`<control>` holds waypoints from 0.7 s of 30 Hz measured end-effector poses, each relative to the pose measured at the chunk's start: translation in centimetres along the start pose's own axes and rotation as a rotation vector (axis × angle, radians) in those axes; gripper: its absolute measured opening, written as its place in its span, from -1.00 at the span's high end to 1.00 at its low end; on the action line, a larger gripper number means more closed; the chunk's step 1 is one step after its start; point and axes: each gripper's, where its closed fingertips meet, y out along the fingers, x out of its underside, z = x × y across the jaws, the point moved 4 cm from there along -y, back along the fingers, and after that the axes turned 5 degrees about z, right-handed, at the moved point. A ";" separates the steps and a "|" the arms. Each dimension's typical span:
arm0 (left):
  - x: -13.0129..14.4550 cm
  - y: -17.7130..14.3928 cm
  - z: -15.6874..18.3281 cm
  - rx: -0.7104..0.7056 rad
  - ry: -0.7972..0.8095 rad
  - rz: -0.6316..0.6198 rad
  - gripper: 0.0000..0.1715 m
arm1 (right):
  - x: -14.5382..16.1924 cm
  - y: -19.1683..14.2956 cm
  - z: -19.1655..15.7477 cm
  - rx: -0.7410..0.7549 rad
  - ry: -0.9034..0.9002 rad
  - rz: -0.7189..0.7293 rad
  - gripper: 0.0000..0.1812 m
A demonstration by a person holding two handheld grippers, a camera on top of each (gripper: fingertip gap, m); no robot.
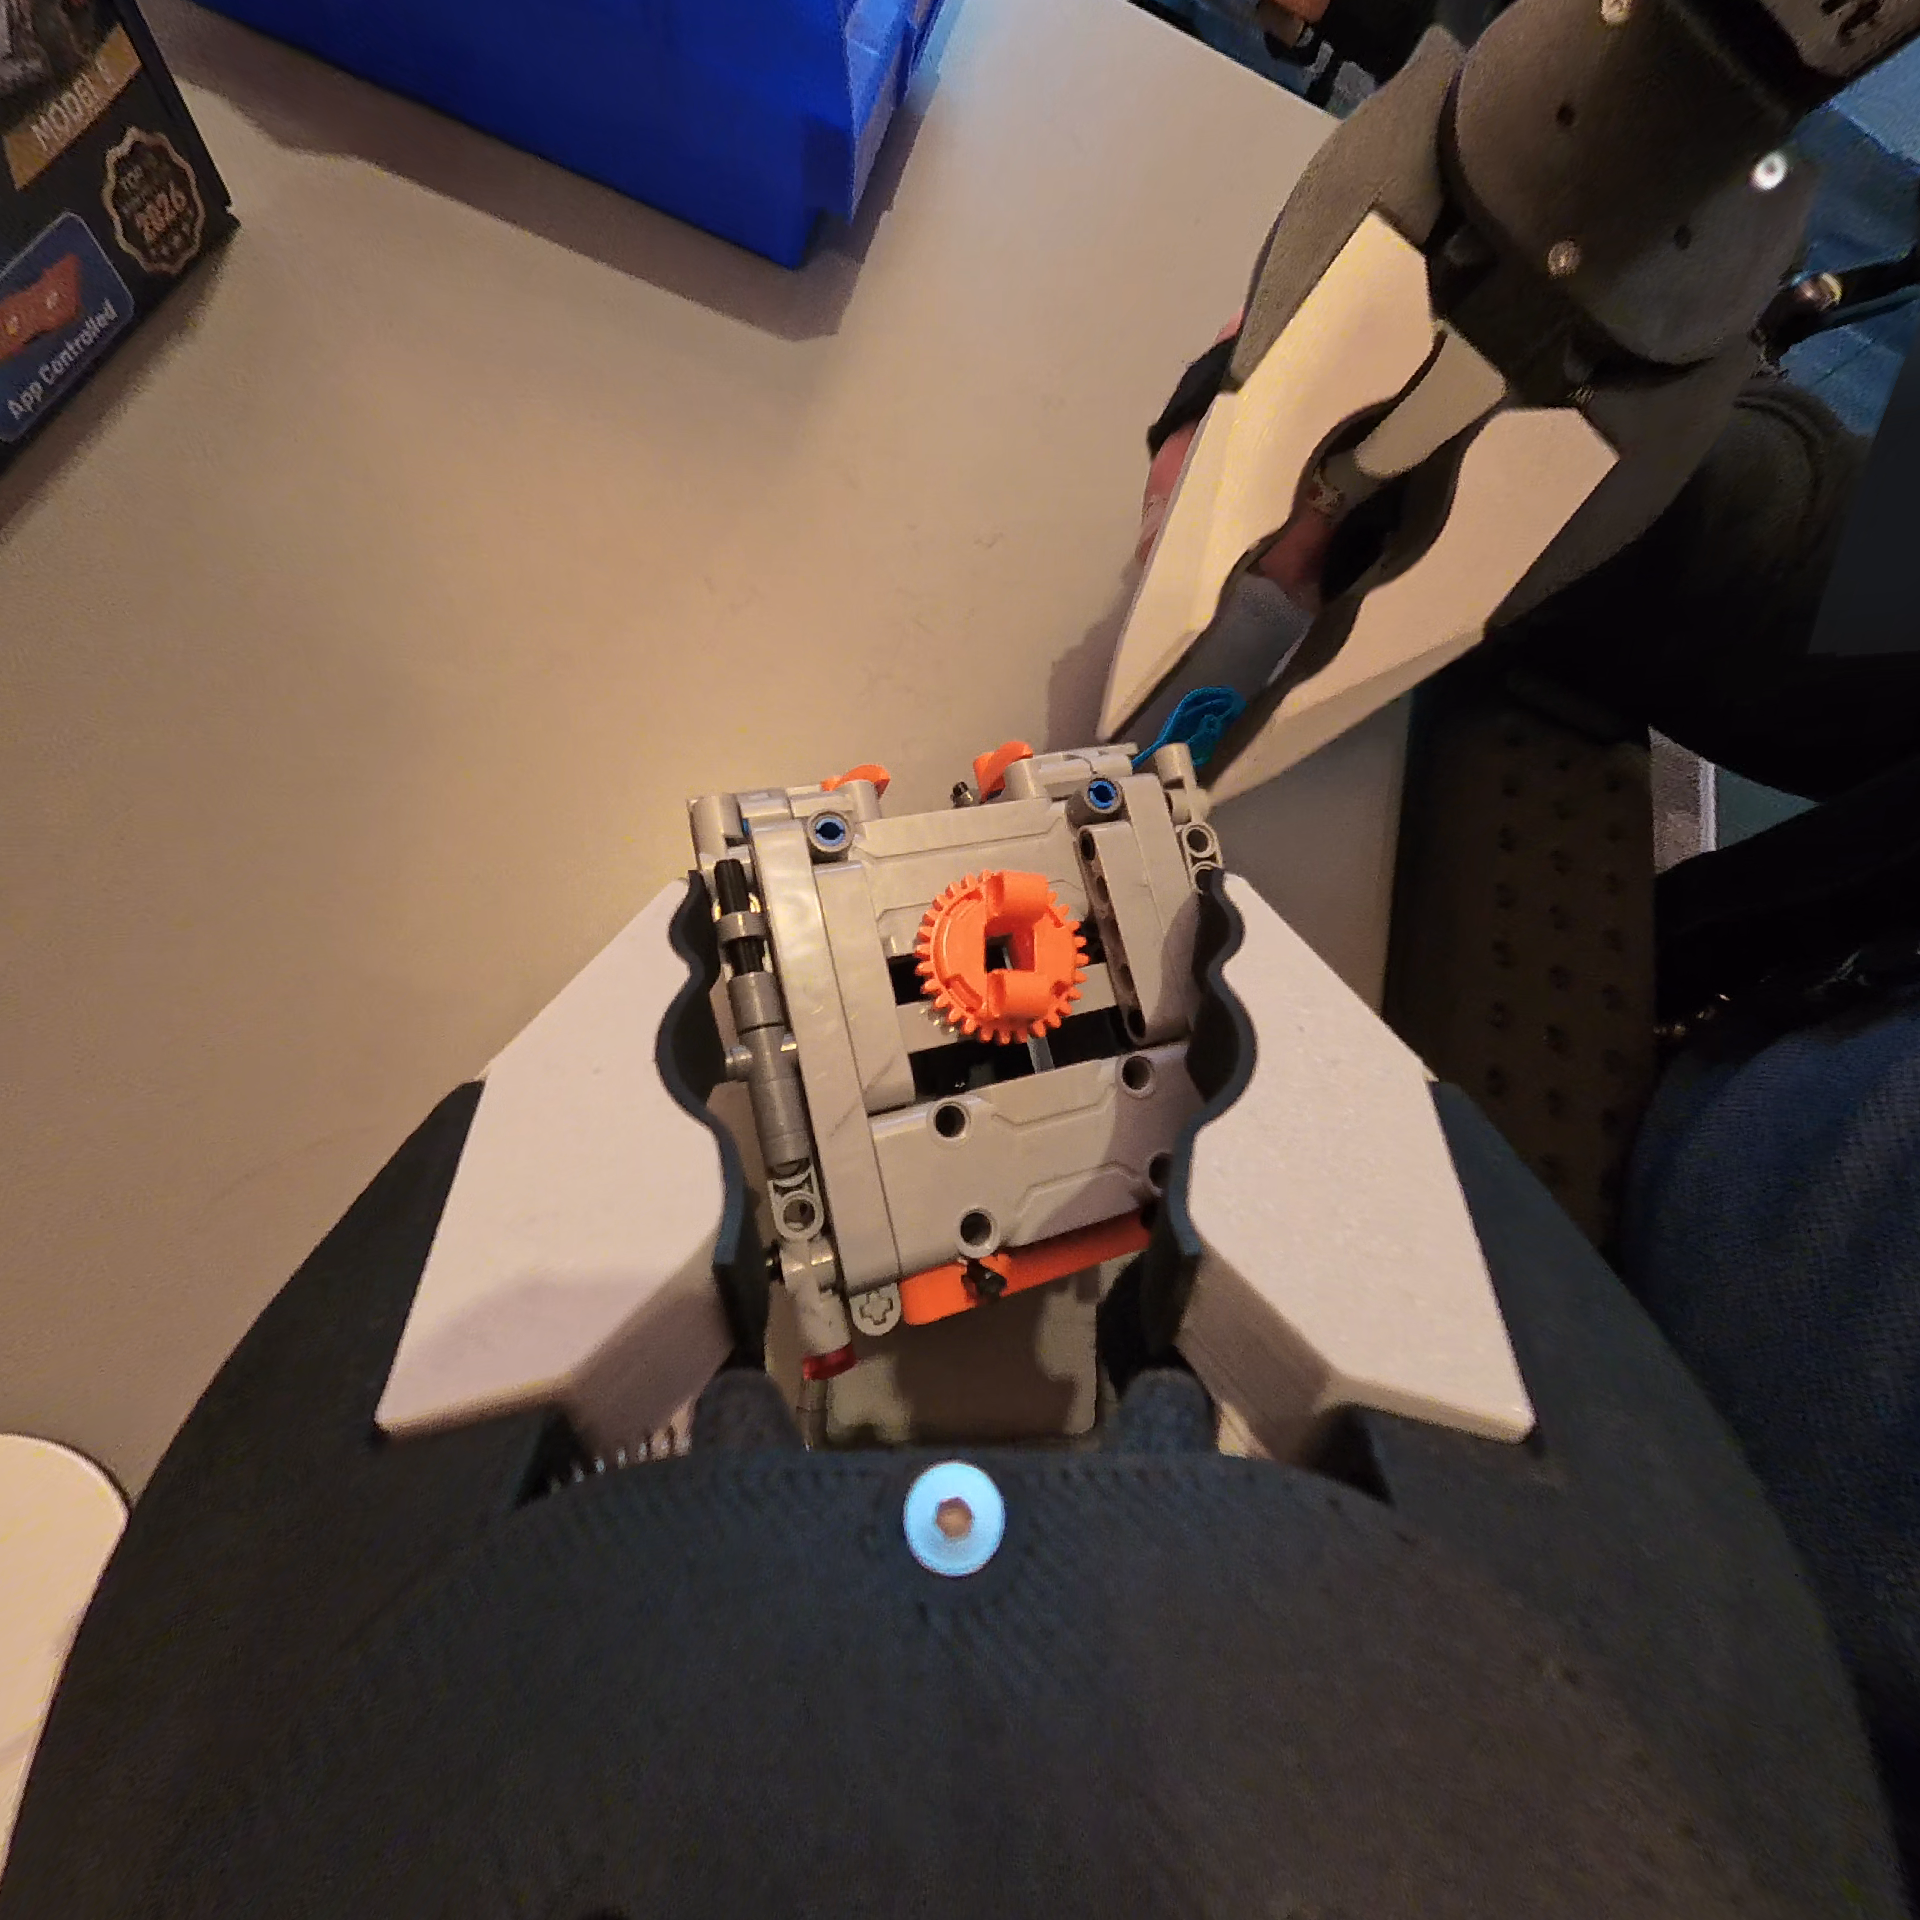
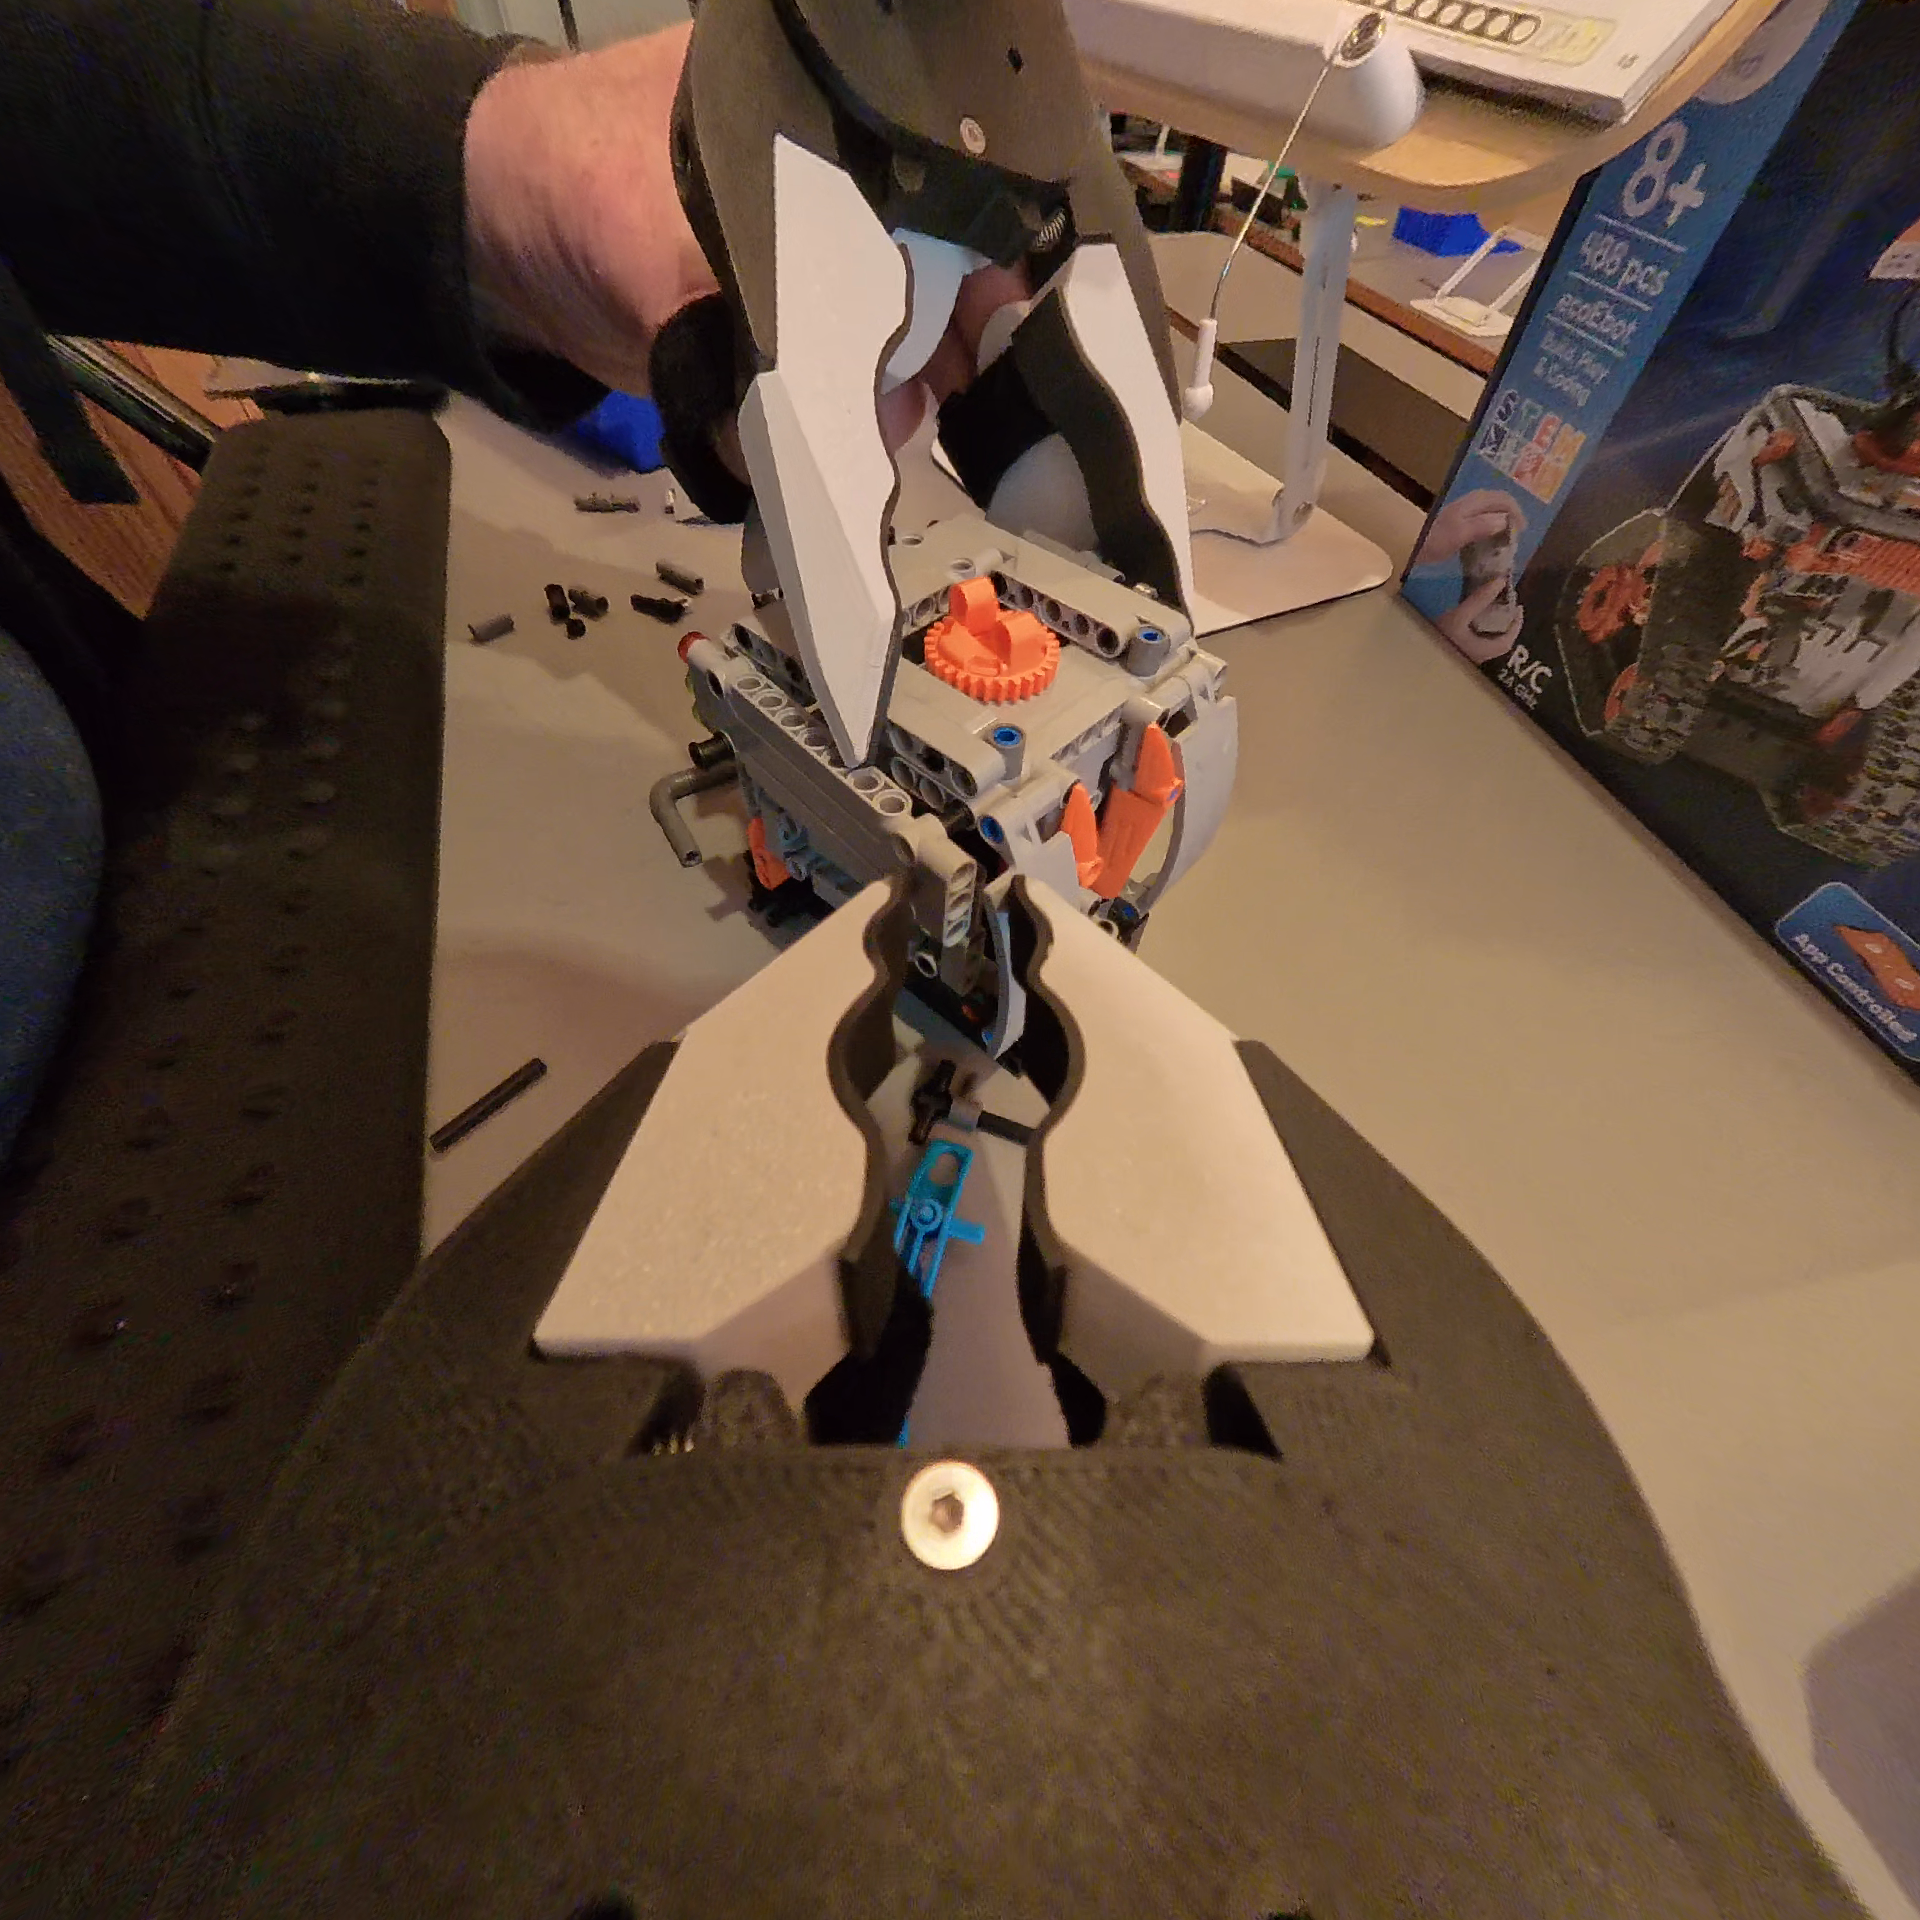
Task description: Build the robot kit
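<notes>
Clamped between the spread fingers of the left hand-held gripper (image 1: 951,1039) sits a grey brick-built model (image 1: 966,1039), its sides pressed against the dark wavy finger pads; an orange gear (image 1: 1000,958) faces the camera at the middle of its top face. Just beyond the model's far right corner, the right hand-held gripper (image 1: 1195,769) reaches in, its fingers nearly together and pinching a small blue piece (image 1: 1200,717) that touches the model's edge. From the right wrist view, that blue piece (image 2: 935,1210) lies deep between the narrowed fingers of the right hand-held gripper (image 2: 951,904), whose tips close on a grey beam at the model's (image 2: 966,748) near corner. Ahead of it, the left hand-held gripper (image 2: 997,665) comes down over the model, held by a person's hand (image 2: 582,208) in a dark sleeve. Small black pins (image 2: 613,603) lie scattered on the tabletop (image 2: 1351,935) to the left of the model, and a blue printed toy box (image 2: 1714,582) bearing writing and a picture of a tracked vehicle stands to the right.
</notes>
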 end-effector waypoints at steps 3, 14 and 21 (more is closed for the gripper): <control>0.0 0.0 0.0 0.004 0.001 0.005 -0.06 | -0.1 0.1 -0.1 -0.009 -0.004 0.010 0.85; 0.1 0.0 0.0 0.010 0.001 0.017 -0.06 | -0.5 0.1 -0.7 0.044 -0.130 -0.010 0.91; 0.1 0.3 0.5 0.045 0.017 0.008 -0.06 | -0.5 0.4 -1.0 -0.142 0.031 0.032 0.89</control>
